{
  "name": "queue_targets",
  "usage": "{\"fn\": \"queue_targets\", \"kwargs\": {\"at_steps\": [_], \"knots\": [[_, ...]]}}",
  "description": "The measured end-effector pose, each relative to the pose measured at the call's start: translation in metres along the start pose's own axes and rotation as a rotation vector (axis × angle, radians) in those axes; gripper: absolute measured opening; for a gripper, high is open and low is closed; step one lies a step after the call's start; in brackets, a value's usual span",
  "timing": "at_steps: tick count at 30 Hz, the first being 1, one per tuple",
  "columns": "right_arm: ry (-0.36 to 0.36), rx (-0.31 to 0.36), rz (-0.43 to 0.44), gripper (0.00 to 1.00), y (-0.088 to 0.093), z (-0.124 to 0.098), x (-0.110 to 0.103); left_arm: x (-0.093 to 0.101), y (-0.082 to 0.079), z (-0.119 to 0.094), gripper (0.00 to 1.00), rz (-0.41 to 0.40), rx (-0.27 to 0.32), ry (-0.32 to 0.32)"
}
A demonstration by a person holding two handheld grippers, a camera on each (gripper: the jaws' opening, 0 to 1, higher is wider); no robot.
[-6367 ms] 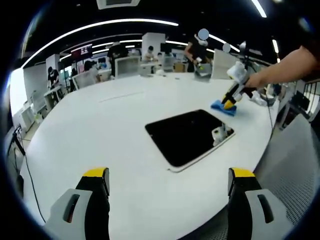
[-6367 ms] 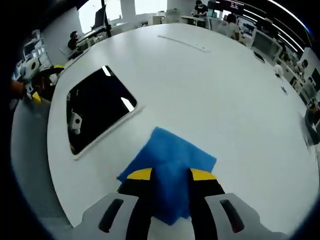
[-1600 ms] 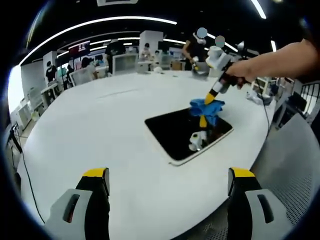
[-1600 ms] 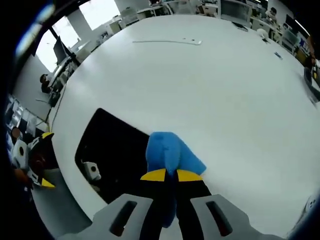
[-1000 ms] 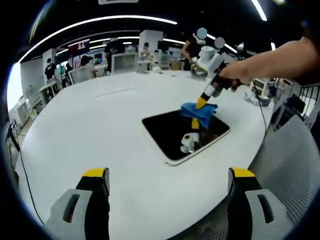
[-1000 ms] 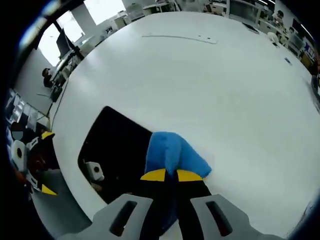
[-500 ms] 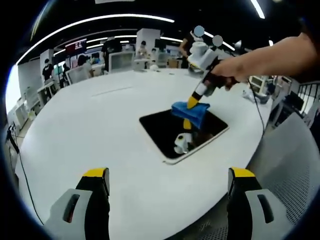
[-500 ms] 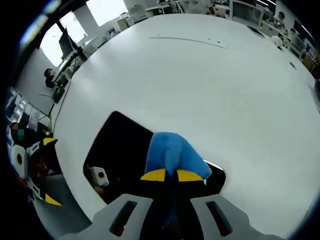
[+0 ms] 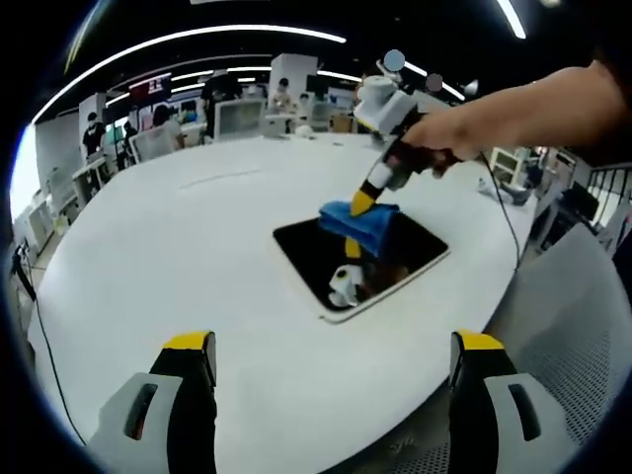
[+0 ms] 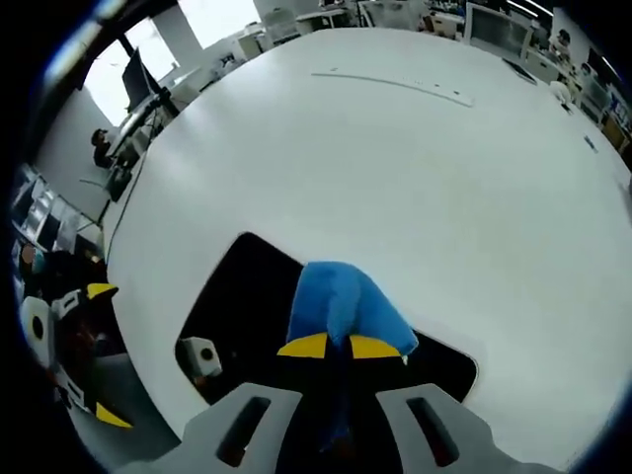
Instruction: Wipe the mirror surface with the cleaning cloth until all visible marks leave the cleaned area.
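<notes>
Wiping with my right claw (image 10: 329,347) clamped on the soft, limp blue cloth (image 10: 341,299), bunched on the mirror (image 9: 357,259) lying flat on the table (image 9: 178,257); left claw (image 9: 331,343) gapes apart, holding nothing

Evenly lit from ceiling strips (image 9: 197,41), bowed into arcs by strong fisheye distortion. Bright, slightly washed-out table (image 10: 415,168); window (image 10: 212,18) glare at far left. Dark, reflective mirror (image 9: 360,259). Soft shadows only. Centre sharp; edges smeared and dim.
</notes>
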State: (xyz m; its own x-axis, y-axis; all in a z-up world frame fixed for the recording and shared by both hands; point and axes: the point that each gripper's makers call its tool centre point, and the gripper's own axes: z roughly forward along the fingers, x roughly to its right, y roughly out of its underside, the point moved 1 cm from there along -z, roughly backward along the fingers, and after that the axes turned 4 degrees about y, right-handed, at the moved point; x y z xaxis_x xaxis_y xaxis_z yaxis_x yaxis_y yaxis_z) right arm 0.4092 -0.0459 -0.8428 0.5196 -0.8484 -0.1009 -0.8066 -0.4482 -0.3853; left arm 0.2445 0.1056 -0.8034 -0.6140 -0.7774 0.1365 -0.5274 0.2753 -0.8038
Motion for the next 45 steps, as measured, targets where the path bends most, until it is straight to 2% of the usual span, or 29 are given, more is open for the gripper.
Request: {"fn": "queue_targets", "kwargs": {"at_steps": [7,10,13,16,18,21,25,28,35,39,45], "knots": [[-0.005,0.007,-0.008,0.01,-0.008,0.006,-0.011,0.001,0.0,0.0,0.99,0.016,-0.013,-0.001],[-0.007,0.009,-0.008,0.01,-0.012,0.008,-0.013,0.001,-0.003,-0.002,0.99,0.049,-0.016,-0.008],[-0.003,0.011,-0.019,0.01,-0.014,0.01,-0.017,-0.002,-0.008,-0.004,0.99,-0.002,0.018,-0.007],[-0.004,0.011,-0.021,0.01,-0.016,0.01,-0.021,0.002,-0.003,-0.003,0.99,0.022,-0.016,0.016],[-0.007,0.014,-0.022,0.01,-0.018,0.01,-0.026,0.007,-0.007,-0.002,0.99,0.026,0.003,0.042],[-0.013,0.02,-0.014,0.01,-0.021,0.012,-0.031,0.005,-0.012,-0.004,0.99,0.031,0.011,0.036],[-0.02,0.024,-0.016,0.01,-0.027,0.014,-0.04,-0.002,-0.016,-0.005,0.99,-0.019,0.024,0.022],[-0.03,0.028,-0.022,0.01,-0.032,0.017,-0.048,0.003,-0.018,-0.005,0.99,-0.041,0.039,0.029],[-0.037,0.027,-0.041,0.01,-0.04,0.024,-0.058,0.007,-0.015,-0.001,0.99,-0.04,0.043,0.044],[-0.04,0.028,-0.045,0.01,-0.042,0.025,-0.062,0.005,-0.007,0.002,0.99,-0.004,0.008,0.029],[-0.041,0.035,-0.054,0.01,-0.046,0.027,-0.067,0.006,-0.006,0.002,0.99,-0.002,0.004,0.042]]}}
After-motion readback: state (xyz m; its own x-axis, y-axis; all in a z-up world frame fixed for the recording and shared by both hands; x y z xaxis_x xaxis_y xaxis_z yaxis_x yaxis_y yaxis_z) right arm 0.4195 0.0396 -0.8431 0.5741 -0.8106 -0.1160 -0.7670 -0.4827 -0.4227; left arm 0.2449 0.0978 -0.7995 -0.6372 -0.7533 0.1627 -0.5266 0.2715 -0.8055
